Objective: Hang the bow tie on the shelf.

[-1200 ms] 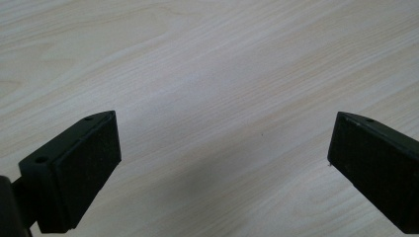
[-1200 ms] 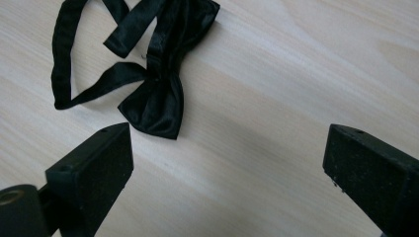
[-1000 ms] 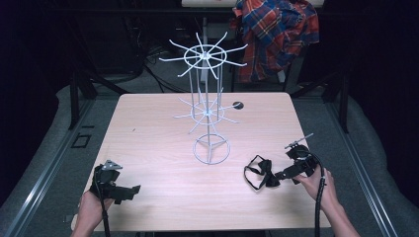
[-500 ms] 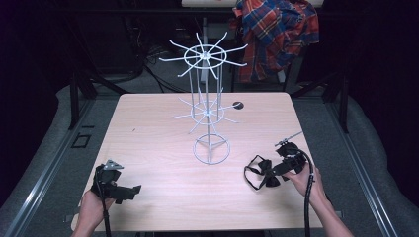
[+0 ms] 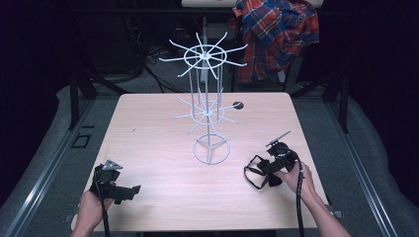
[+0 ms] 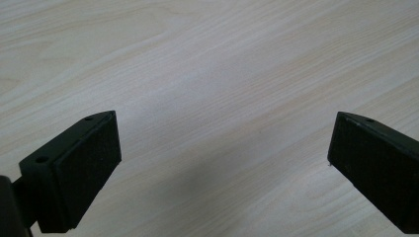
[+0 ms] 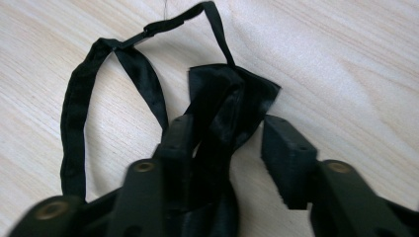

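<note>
Between the right gripper's 2 fingers lies a black bow tie, flat on the counter. The fingers stand apart, 1 on each side of the knot, not yet clamped; the strap loops out beyond the fingertips. The step in hand looks like the grasp itself. Next, the fingers need to close squarely on the knot and lift, probably toward the wire rack farther up the counter. The left gripper rests with its fingers wide apart over bare wood, well away from the tie. Compared with 1 second ago, the right gripper has slid from just behind the tie to over it, and the left one has stayed put.
</note>
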